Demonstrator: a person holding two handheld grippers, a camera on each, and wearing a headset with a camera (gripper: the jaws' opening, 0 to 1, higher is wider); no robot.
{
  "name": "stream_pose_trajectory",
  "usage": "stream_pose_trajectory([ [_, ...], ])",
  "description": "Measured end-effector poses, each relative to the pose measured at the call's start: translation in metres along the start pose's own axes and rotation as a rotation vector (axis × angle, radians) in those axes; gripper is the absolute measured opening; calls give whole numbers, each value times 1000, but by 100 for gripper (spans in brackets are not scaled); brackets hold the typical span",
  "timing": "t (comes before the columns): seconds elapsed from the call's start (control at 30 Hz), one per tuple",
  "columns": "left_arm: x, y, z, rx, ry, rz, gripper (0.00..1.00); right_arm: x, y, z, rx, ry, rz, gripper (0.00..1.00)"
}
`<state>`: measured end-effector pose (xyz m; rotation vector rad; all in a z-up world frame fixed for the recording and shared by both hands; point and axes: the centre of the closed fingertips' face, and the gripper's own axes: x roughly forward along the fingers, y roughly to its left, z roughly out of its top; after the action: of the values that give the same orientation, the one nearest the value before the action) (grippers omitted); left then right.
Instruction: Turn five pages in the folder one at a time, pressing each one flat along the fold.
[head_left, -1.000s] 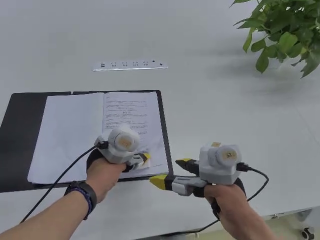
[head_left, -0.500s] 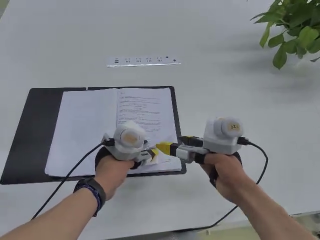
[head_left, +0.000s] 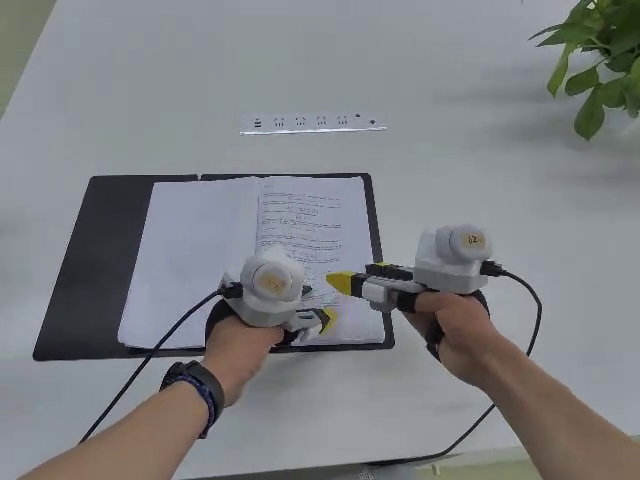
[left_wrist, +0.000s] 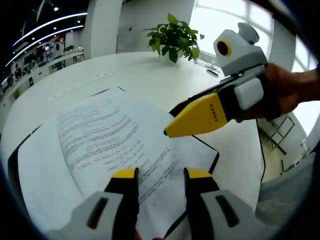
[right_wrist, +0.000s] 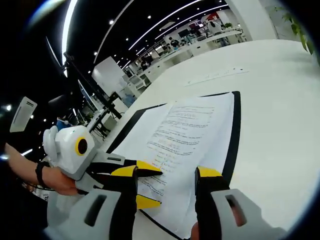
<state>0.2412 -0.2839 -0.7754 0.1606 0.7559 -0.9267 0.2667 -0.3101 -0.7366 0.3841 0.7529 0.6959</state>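
- Two grippers are close together over the near right corner of the printed page (head_left: 315, 225), which lies on the right half of the open black folder (head_left: 75, 300) on the white surface (head_left: 480, 130)
- The fold (head_left: 258, 250) runs away from the person and lies to the left of both grippers; the free edge of the page is on the right, just inside the cover's rim
- The left gripper (left_wrist: 156, 175) hovers low over that corner, its fingers partly open with nothing between them; I cannot tell if they touch the paper
- The right gripper (right_wrist: 167, 172) points leftward across the lower part of the page, fingers partly open and holding nothing; it looks nearer to the free edge, so I judge it is the one to lift the page
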Motion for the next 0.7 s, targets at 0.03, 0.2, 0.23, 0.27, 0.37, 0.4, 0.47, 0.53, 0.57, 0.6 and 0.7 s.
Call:
stream_pose_trajectory([
  [0.03, -1, -1, -1, -2, 1, -3, 36, -1, 0, -1, 4, -4, 1, 42],
  [0.2, -9, -5, -4, 2, 3, -5, 40, -7, 1, -4, 13, -15, -6, 36],
  [0.23, -10, -5, -4, 1, 1, -4, 41, -7, 1, -4, 13, -19, -6, 34],
  [0.27, -12, -5, -3, -2, -3, -1, 42, -8, 2, -4, 16, -23, -7, 33],
  [0.37, -18, -6, -1, -4, -15, 6, 43, -10, 4, -8, 17, -25, -7, 28],
  [0.4, -20, -7, -1, -2, -18, 7, 44, -10, 5, -9, 16, -22, -9, 26],
  [0.47, -25, -7, 1, -6, -29, 14, 46, -13, 6, -13, 0, -19, -22, 21],
  [0.53, -32, -8, 1, -14, -40, 24, 47, -15, 10, -16, -11, -17, -26, 15],
  [0.57, -35, -7, 1, -19, -39, 31, 48, -15, 12, -18, -15, -17, -24, 13],
  [0.6, -39, -7, -1, -26, -42, 43, 49, -16, 15, -20, -24, -17, -25, 11],
  [0.7, -50, -7, -6, -56, -66, 63, 50, -17, 18, -24, -39, -20, -40, 4],
])
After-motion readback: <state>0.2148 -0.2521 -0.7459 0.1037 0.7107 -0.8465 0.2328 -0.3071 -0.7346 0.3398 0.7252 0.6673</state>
